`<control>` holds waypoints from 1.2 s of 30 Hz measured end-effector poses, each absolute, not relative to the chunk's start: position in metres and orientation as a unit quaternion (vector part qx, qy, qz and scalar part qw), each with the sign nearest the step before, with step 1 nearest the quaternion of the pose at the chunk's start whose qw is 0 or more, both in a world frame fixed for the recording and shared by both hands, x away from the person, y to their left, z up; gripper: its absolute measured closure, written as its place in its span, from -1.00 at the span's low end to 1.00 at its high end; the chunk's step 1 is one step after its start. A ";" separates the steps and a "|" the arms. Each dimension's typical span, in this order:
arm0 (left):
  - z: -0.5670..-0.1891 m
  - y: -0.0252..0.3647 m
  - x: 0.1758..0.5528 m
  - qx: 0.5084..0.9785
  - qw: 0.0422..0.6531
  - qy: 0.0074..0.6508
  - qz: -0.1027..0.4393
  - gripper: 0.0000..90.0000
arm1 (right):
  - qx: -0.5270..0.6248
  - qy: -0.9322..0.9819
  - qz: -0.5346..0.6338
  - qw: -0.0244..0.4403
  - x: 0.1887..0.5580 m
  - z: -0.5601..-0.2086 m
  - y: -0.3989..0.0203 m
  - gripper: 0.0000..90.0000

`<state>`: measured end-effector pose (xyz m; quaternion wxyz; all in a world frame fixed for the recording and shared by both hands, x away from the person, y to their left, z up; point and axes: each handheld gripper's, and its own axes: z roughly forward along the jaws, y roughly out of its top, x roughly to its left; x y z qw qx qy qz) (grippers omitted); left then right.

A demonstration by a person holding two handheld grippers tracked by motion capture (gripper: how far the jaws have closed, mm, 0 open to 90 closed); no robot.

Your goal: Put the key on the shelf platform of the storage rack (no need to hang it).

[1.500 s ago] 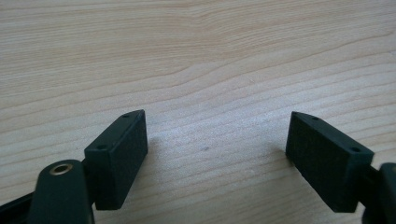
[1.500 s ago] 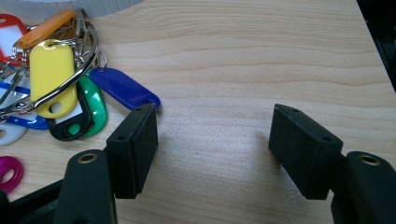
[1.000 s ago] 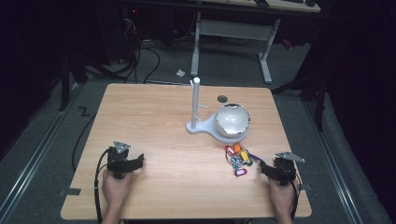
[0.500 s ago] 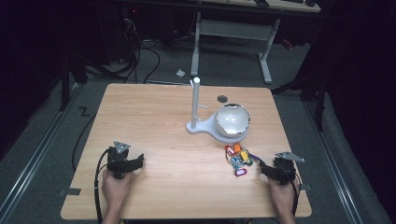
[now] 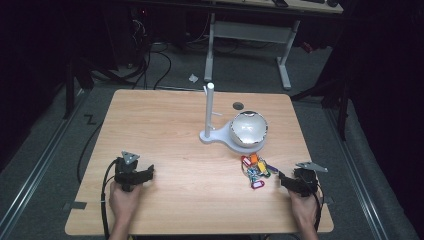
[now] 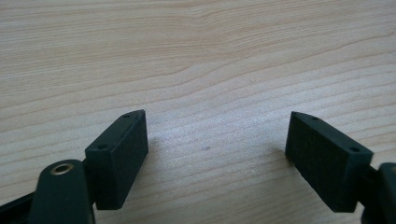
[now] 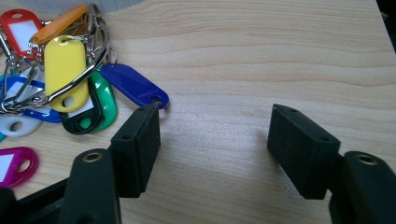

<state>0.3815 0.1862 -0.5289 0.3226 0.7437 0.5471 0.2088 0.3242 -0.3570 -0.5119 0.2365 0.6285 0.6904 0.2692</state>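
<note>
A bunch of coloured plastic key tags (image 5: 254, 169) on metal rings lies on the wooden table (image 5: 190, 130), just in front of a white stand with an upright post (image 5: 209, 107) and a shiny bowl (image 5: 248, 128). My right gripper (image 5: 283, 179) rests open on the table a little right of the tags; in the right gripper view the tags (image 7: 70, 79) lie at the upper left and a blue tag (image 7: 133, 86) almost touches the left jaw. My left gripper (image 5: 148, 172) rests open near the front left, over bare wood (image 6: 210, 84).
A small dark disc (image 5: 238, 106) lies behind the bowl. A metal desk frame (image 5: 250, 35) and cables (image 5: 150, 55) are on the floor beyond the table. Bare wood stretches between the two grippers.
</note>
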 end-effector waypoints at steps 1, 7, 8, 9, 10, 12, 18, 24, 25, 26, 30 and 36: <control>-0.529 0.186 0.382 0.744 0.322 0.547 0.209 -0.52 | 0.629 0.690 0.270 0.235 0.324 -0.512 -0.357 -0.18; -0.529 0.186 0.381 0.744 0.323 0.547 0.208 -0.52 | 0.627 0.690 0.275 0.238 0.321 -0.509 -0.358 -0.16; -0.529 0.187 0.381 0.744 0.323 0.547 0.208 -0.52 | 0.628 0.685 0.281 0.239 0.320 -0.508 -0.358 -0.15; -0.529 0.187 0.381 0.744 0.323 0.547 0.207 -0.52 | 0.628 0.681 0.292 0.236 0.318 -0.506 -0.358 -0.14; -0.529 0.187 0.381 0.744 0.323 0.547 0.207 -0.52 | 0.628 0.681 0.292 0.236 0.318 -0.506 -0.358 -0.14; -0.529 0.186 0.381 0.744 0.323 0.547 0.208 -0.52 | 0.627 0.679 0.299 0.237 0.317 -0.504 -0.358 -0.13; -0.529 0.187 0.381 0.744 0.323 0.547 0.207 -0.52 | 0.620 0.682 0.310 0.234 0.316 -0.497 -0.354 -0.12; -0.529 0.187 0.381 0.744 0.323 0.547 0.207 -0.52 | 0.589 0.706 0.318 0.231 0.315 -0.488 -0.339 -0.09; -0.529 0.187 0.381 0.744 0.323 0.547 0.207 -0.52 | 0.589 0.706 0.318 0.231 0.315 -0.488 -0.339 -0.09; -0.529 0.186 0.381 0.744 0.323 0.547 0.208 -0.52 | 0.585 0.710 0.319 0.228 0.316 -0.486 -0.337 -0.08; -0.529 0.187 0.381 0.744 0.323 0.547 0.207 -0.52 | 0.573 0.722 0.318 0.222 0.317 -0.483 -0.328 -0.06; -0.529 0.187 0.381 0.744 0.323 0.547 0.207 -0.52 | 0.558 0.734 0.325 0.213 0.319 -0.479 -0.317 -0.03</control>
